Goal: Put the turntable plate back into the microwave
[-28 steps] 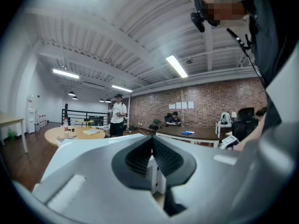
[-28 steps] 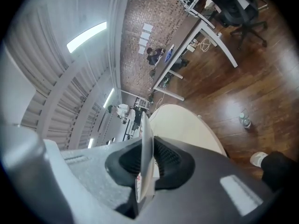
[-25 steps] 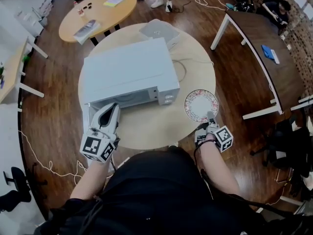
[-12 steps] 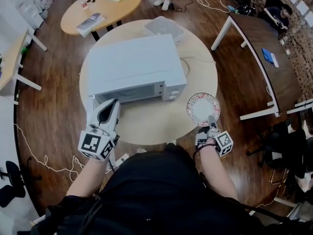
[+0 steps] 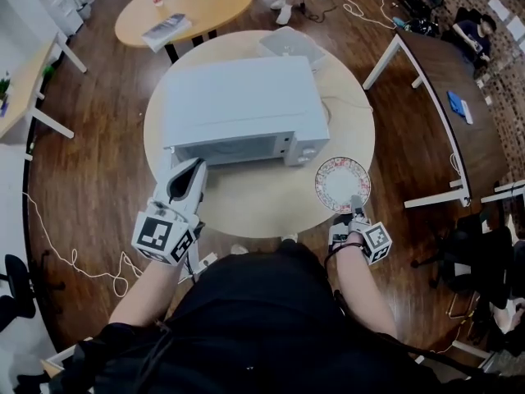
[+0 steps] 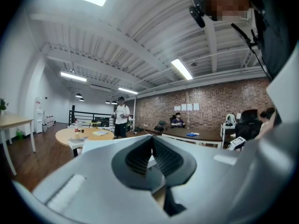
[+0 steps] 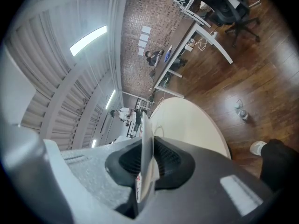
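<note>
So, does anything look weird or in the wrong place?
Yes: the turntable plate is outside the microwave, pinched by its rim in the right gripper, near the edge of the round table. Nothing looks spilled or broken.

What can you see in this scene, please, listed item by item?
microwave: one, white, middle of the round table
round table: one, beige, before the person
plate: one, white with flowered rim, right of the microwave
second round table: one, orange-brown, far left
long desk: one, dark brown, right
left gripper: grey, shut, empty, at the microwave's front left corner
right gripper: grey, shut on the plate's near edge
</note>
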Demonstrator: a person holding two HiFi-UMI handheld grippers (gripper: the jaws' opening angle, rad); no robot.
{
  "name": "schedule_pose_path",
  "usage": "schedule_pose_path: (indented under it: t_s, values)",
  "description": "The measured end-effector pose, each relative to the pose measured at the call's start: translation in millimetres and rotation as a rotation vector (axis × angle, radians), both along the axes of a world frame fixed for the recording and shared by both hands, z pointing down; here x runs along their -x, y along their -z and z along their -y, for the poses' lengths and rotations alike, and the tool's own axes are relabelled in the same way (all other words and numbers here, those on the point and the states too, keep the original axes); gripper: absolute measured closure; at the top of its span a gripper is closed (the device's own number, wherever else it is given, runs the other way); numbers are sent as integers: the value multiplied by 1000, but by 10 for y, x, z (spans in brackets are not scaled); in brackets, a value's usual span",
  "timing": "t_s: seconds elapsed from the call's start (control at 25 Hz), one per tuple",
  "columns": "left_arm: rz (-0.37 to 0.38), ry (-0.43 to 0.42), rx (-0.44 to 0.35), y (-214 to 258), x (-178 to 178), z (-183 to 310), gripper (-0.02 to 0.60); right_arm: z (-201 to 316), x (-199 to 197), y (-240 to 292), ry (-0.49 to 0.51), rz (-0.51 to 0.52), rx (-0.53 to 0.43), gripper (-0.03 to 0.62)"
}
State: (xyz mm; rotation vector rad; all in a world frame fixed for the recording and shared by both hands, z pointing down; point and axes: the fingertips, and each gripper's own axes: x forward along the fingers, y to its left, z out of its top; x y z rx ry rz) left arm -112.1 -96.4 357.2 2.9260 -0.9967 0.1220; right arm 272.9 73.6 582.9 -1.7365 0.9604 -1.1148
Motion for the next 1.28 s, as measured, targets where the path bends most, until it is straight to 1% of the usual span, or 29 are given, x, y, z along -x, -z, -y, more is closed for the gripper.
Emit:
schedule_pose_path:
  t_s: [0.28, 0.56, 0.76, 0.88, 1.0, 1.28]
  values:
    - [-25, 36, -12, 56, 188, -45, 577, 87, 169, 1, 44, 1, -1, 564]
    - [-24, 60, -16, 54, 363, -91, 575, 159, 344, -7, 88, 2, -3, 563]
    - [-18, 59, -8, 44, 415, -120, 575, 194, 446, -35, 101, 23, -4, 563]
    - [-28, 63, -19, 69, 467, -124, 577, 227, 534, -52, 109, 36, -6, 563]
    - [-21, 64, -18, 72, 507, -148, 577, 268, 631, -78, 119, 57, -7, 563]
    - [-13, 59, -39, 91, 493, -225, 576, 365, 759, -105, 161, 55, -5, 563]
